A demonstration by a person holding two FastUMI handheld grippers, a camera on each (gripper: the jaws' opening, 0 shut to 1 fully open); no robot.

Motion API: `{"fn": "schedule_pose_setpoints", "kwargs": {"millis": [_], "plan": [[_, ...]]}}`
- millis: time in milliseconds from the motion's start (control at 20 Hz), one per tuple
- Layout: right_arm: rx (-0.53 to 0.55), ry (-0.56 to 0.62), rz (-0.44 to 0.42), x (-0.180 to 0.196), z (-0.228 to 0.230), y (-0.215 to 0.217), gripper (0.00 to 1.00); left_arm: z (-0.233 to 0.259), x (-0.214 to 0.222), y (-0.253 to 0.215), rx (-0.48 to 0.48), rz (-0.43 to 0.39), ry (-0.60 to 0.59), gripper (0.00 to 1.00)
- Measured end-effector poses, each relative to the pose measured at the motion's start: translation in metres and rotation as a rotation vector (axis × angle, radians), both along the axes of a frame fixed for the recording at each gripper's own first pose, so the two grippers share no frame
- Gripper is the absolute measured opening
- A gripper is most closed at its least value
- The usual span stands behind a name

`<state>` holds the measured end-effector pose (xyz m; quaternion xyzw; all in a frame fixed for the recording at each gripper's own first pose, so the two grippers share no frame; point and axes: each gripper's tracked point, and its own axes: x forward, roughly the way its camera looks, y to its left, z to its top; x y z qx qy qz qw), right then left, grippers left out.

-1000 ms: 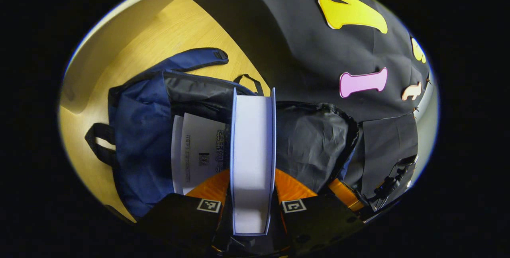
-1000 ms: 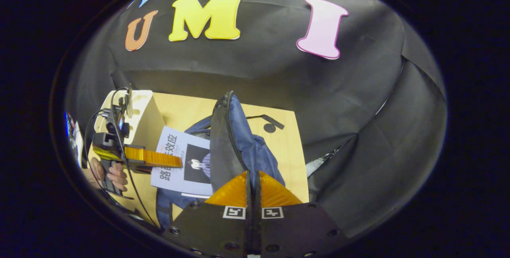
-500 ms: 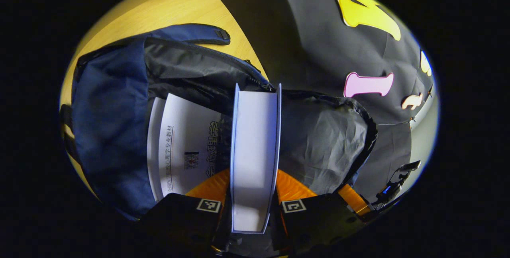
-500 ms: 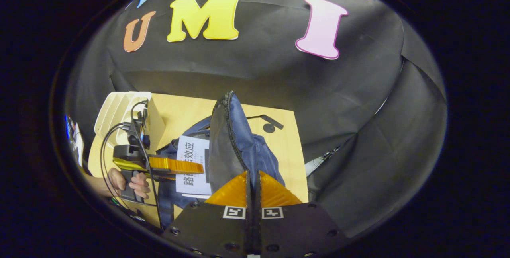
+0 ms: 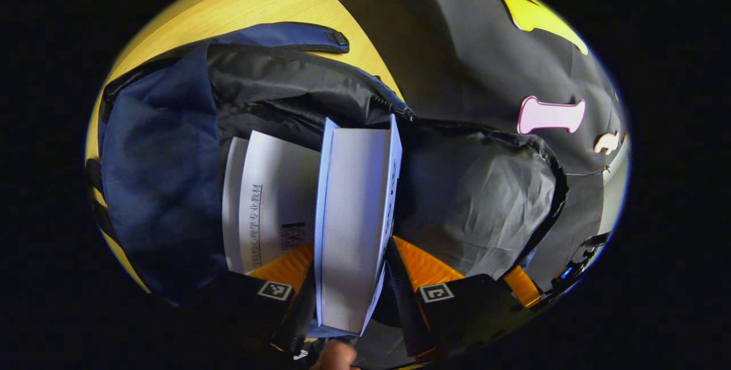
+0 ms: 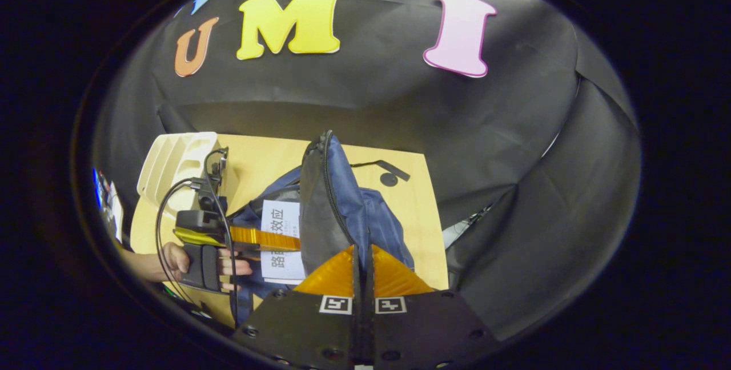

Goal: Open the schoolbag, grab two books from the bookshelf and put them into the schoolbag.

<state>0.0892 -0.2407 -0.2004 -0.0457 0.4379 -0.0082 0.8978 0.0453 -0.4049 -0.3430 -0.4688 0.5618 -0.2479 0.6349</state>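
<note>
The blue schoolbag point(image 5: 154, 170) lies unzipped on the wooden table, its dark lining showing. A white book point(image 5: 268, 198) rests inside it. A second, thicker book point(image 5: 351, 216) stands tilted in the bag's mouth between the fingers of my left gripper point(image 5: 353, 244), which are spread with a gap on the right side. In the right gripper view this book point(image 6: 281, 224) sits half inside the bag, beside the left gripper point(image 6: 268, 238) and the hand holding it. My right gripper point(image 6: 362, 250) is shut on the bag's front flap point(image 6: 322, 210), holding it up.
A white bookshelf rack point(image 6: 171, 156) stands at the table's far left corner. The wooden table point(image 6: 411, 216) ends close behind and to the right of the bag. A bag strap point(image 6: 388, 170) lies on the wood.
My left gripper carried the thick book deeper into the bag, then its fingers spread and the book tipped sideways. The right gripper kept hold of the flap.
</note>
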Motion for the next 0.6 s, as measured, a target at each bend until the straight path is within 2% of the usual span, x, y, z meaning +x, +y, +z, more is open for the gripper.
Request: {"fn": "schedule_pose_setpoints", "kwargs": {"millis": [50, 100, 200, 300, 350, 400, 600], "plan": [[0.002, 0.002, 0.002, 0.001, -0.002, 0.001, 0.00, -0.007, -0.002, 0.004, 0.050, -0.015, 0.015, 0.57], [0.001, 0.004, 0.004, 0.000, -0.002, 0.002, 0.00, -0.011, -0.003, 0.008, 0.090, -0.022, 0.024, 0.76], [0.000, 0.004, 0.009, 0.001, -0.003, 0.004, 0.00, -0.009, -0.003, 0.013, 0.136, -0.025, 0.024, 0.81], [0.002, 0.004, 0.010, 0.000, -0.003, 0.005, 0.00, -0.009, -0.005, 0.024, 0.214, -0.042, 0.025, 0.81], [0.004, 0.006, 0.010, 0.000, -0.004, 0.006, 0.00, -0.008, -0.005, 0.030, 0.254, -0.051, 0.019, 0.94], [0.006, 0.005, 0.009, 0.001, -0.004, 0.006, 0.00, -0.006, -0.006, 0.037, 0.289, -0.062, 0.014, 0.81], [0.014, 0.000, 0.011, 0.001, -0.006, 0.012, 0.00, 0.009, 0.005, 0.062, 0.409, -0.064, -0.103, 0.82]]}}
